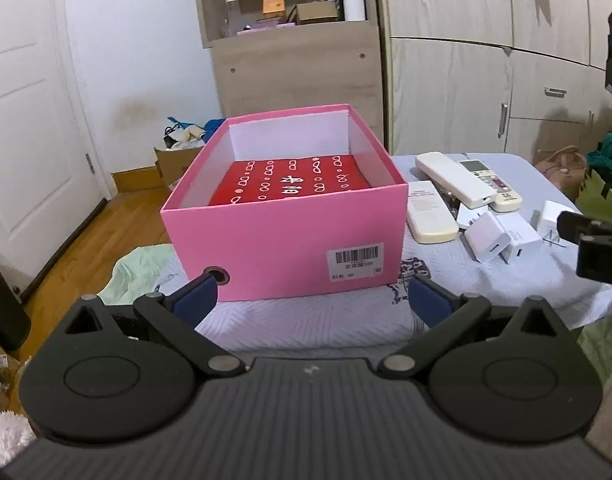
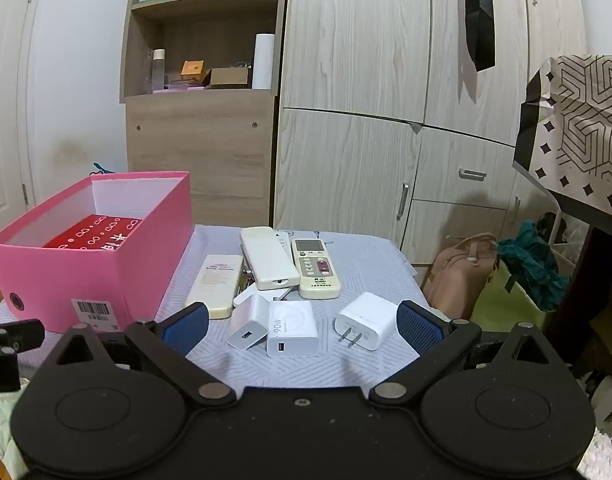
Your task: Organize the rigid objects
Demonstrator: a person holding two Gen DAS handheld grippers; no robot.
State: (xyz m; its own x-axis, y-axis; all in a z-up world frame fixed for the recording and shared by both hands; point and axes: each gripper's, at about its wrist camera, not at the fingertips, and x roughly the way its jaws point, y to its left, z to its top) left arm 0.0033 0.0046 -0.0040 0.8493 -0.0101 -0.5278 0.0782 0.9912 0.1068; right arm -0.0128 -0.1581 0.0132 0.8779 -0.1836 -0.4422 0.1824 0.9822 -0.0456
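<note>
An open pink box (image 1: pixel 282 236) (image 2: pixel 86 272) stands on the cloth-covered table (image 1: pixel 326 320) with a red patterned box (image 1: pixel 290 182) lying inside. To its right lie three white remotes (image 2: pixel 268 258) and three white chargers (image 2: pixel 292 328). My left gripper (image 1: pixel 312 296) hangs open just before the pink box's front wall, nothing between its blue pads. In the right wrist view my right gripper (image 2: pixel 302 326) is open too, its blue fingers (image 2: pixel 420 326) flanking the chargers from the near side, apart from them. The plug charger (image 2: pixel 366 322) lies close to the right finger.
A wooden shelf unit (image 2: pixel 202 80) and wardrobe doors (image 2: pixel 354 120) stand behind the table. A patterned paper bag (image 2: pixel 578 128) juts in at the right, with a pink bag (image 2: pixel 458 272) on the floor below it. A cardboard box of clothes (image 1: pixel 178 152) sits on the wooden floor at left.
</note>
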